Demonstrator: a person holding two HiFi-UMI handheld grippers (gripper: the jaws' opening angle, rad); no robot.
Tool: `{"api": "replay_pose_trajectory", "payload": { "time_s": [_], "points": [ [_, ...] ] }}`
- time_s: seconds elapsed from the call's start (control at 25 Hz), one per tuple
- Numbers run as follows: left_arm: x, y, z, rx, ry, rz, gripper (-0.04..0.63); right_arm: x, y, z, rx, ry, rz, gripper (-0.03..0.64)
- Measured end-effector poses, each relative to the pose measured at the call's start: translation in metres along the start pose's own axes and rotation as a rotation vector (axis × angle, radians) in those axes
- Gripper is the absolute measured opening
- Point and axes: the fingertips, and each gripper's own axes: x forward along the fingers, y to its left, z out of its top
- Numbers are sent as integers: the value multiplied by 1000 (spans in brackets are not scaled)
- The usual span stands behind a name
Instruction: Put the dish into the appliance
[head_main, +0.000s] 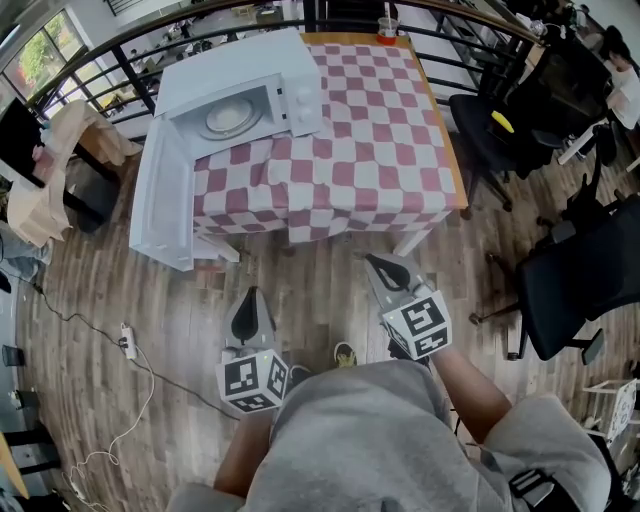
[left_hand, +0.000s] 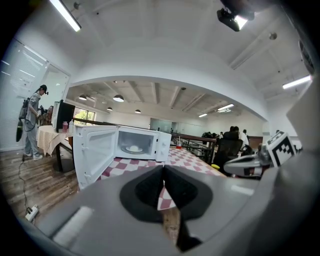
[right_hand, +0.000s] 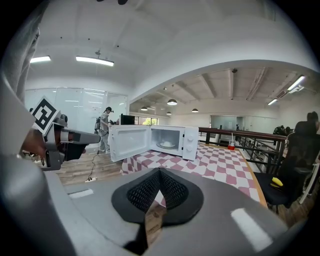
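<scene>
Dish (head_main: 231, 118) inside microwave (head_main: 240, 62), well apart from jaws (both closed).

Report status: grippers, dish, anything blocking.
Left gripper shut, empty; right gripper shut, empty. Dish inside microwave, door open. Nothing blocks the opening.

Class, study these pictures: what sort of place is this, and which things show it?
Probably an open-plan office: black office chairs stand beside the checked-cloth table, a dark railing runs behind it, and strip lights line the ceiling.
</scene>
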Motion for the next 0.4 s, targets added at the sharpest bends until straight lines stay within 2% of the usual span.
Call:
{"api": "replay_pose_trajectory", "payload": {
  "time_s": [0.4],
  "points": [
    [1,-9,-1,-5,4,0,12,0,-6,0,17,-11,10,-2]
  ]
}}
